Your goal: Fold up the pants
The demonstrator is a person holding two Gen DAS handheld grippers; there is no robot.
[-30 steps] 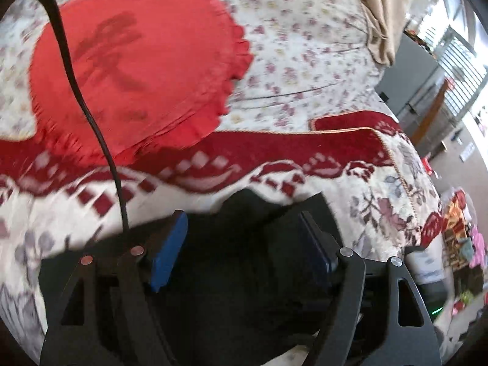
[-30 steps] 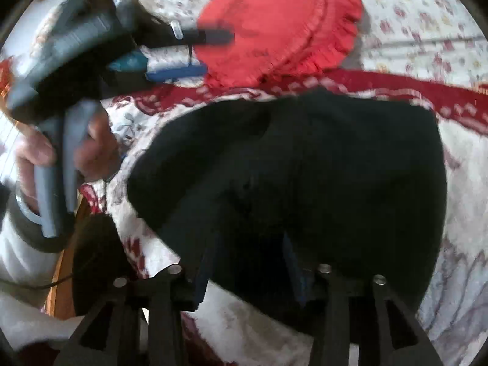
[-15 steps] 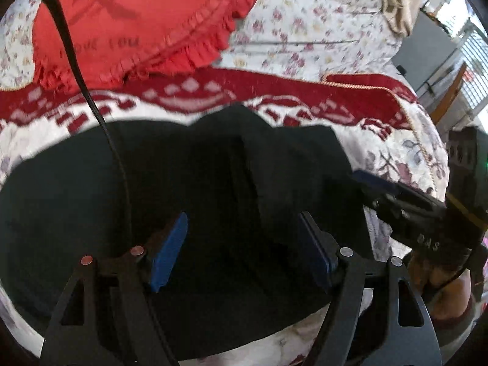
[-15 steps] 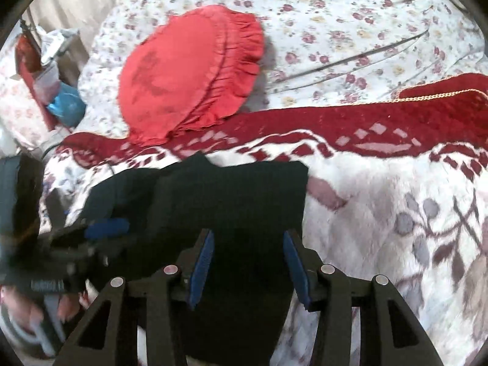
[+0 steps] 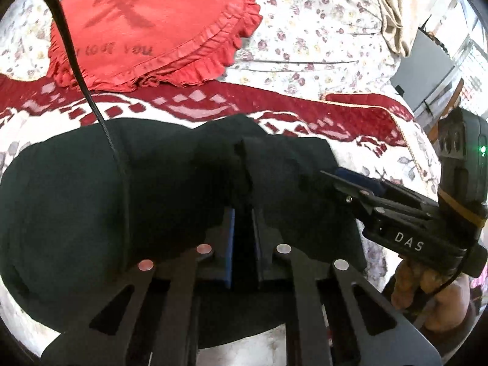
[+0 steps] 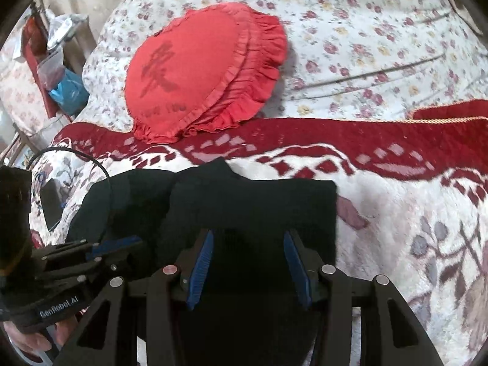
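Since a second ago my left gripper (image 5: 243, 241) has dropped toward the pants (image 5: 91, 207) and its jaws have snapped together; they stood wide over the dark cloth then, and now the blue pads sit nearly together with black fabric rising between them, so I read this as a pinch on the pants. My right gripper (image 6: 248, 270) has swung so the pants lie squarely under it, where earlier I saw more of my other hand. Its jaws stand partly apart above the cloth, pads not pressing anything.

The pants lie on the red and white blanket (image 6: 396, 213), bunched into a compact dark heap just short of the red heart cushion (image 6: 201, 73) (which lies on the floral bedspread (image 6: 366, 30) beyond). I take the near edge with the left so that I can lift a layer and carry it over; the right hangs beside it at the same edge, likely to take the matching corner so the fold comes up even. Black on black hides the seams, so which layer I have, I cannot tell.
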